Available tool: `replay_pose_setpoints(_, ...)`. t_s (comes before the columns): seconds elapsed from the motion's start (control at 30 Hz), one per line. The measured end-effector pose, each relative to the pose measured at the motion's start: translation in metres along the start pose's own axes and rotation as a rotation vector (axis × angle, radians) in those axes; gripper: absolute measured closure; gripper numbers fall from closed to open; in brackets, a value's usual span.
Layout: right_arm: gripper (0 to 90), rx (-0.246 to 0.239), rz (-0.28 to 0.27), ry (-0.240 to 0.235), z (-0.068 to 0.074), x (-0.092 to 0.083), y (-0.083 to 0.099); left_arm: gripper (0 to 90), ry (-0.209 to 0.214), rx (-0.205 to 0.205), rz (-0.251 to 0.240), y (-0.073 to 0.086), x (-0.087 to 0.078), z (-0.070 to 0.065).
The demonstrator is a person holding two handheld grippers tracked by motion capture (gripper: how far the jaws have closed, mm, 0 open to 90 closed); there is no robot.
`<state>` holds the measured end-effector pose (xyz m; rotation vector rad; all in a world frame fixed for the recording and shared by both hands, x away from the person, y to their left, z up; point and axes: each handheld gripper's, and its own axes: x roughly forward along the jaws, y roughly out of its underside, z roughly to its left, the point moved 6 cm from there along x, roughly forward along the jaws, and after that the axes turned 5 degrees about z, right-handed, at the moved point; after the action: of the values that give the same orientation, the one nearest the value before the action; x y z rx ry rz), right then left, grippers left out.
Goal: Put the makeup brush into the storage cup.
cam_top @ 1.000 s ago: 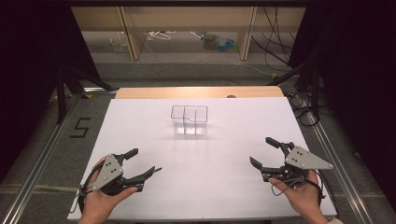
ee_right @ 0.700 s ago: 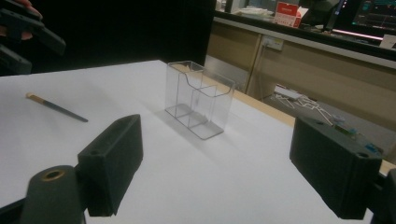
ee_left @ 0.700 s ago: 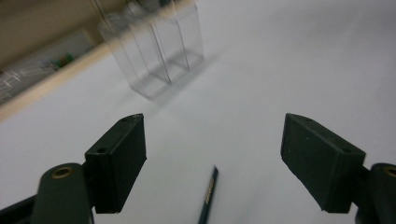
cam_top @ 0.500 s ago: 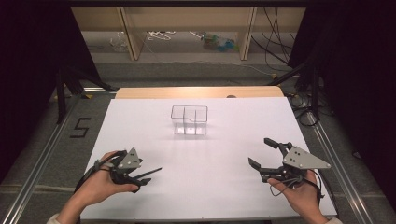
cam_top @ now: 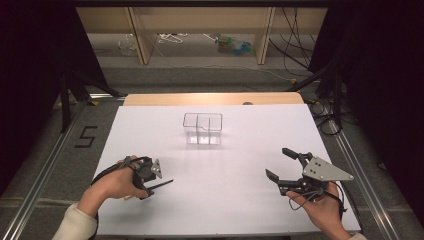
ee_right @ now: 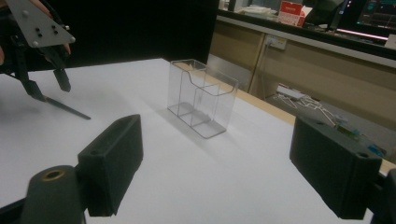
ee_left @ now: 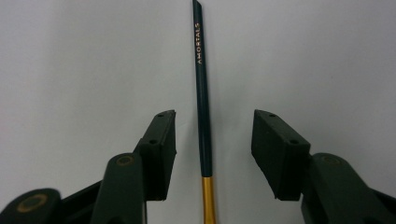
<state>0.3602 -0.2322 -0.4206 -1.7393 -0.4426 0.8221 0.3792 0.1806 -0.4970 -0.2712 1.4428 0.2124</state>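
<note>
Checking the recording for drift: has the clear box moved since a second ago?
No. The clear box sits at the same spot against the table's wooden far edge in the high view.

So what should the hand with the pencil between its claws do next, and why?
Probably finish closing the left gripper on the pencil. The pencil lies on the white table between the pads, which have just been closing but show gaps either side, so nothing grips it yet. Lift only afterwards.
</note>
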Motion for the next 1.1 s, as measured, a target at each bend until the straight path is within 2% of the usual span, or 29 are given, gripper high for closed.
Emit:
replay_pose_setpoints(0.03,18.4,0.000,0.000,0.000,0.000,0.000,0.000,50.7,0.004,-0.007,0.011,0.000,0.002,0.000)
replay_pose_setpoints(0.13,18.4,-0.001,0.002,0.000,0.000,0.000,0.000,54.2,0.004,0.031,0.060,0.000,0.007,0.006)
replay_pose_setpoints(0.23,18.4,-0.003,0.001,0.001,0.000,0.000,0.000,57.0,0.030,0.014,0.075,0.001,0.011,0.008)
replay_pose_setpoints(0.27,18.4,0.000,0.002,-0.001,0.001,0.000,0.000,58.9,0.039,0.015,0.102,0.002,0.013,0.009)
replay_pose_setpoints(0.37,18.4,-0.003,0.006,-0.006,0.001,0.000,0.000,61.8,0.047,0.016,0.122,0.002,0.015,0.011)
replay_pose_setpoints(0.5,18.4,-0.006,0.008,-0.007,0.001,0.000,0.000,65.3,0.066,0.004,0.138,0.003,0.016,0.011)
replay_pose_setpoints(0.63,18.4,-0.006,0.009,-0.007,0.001,0.000,0.000,68.6,0.093,0.026,0.145,0.002,0.018,0.010)
replay_pose_setpoints(0.7,18.4,-0.005,0.009,-0.008,0.001,0.000,0.000,69.5,0.112,0.007,0.157,0.003,0.020,0.008)
replay_pose_setpoints(0.77,18.4,-0.010,0.007,-0.007,0.001,0.000,0.000,72.0,0.117,0.011,0.166,0.004,0.022,0.009)
replay_pose_setpoints(0.83,18.4,-0.010,0.007,-0.007,0.001,0.000,0.000,72.5,0.128,-0.001,0.167,0.005,0.023,0.009)
replay_pose_setpoints(0.9,18.4,-0.006,0.008,-0.004,0.001,0.001,0.001,75.8,0.116,-0.009,0.150,0.005,0.025,0.010)
replay_pose_setpoints(0.93,18.4,-0.006,0.008,-0.004,0.001,0.001,0.001,75.8,0.109,0.003,0.150,0.005,0.024,0.011)
replay_pose_setpoints(1.0,18.4,-0.007,0.009,-0.005,0.001,0.001,0.001,78.3,0.109,-0.003,0.158,0.005,0.024,0.012)
replay_pose_setpoints(1.03,18.4,-0.007,0.011,-0.007,0.001,0.001,0.001,78.8,0.118,0.003,0.179,0.005,0.023,0.012)
replay_pose_setpoints(1.1,18.4,-0.007,0.011,-0.006,0.001,0.001,0.001,79.0,0.121,-0.010,0.180,0.005,0.023,0.010)
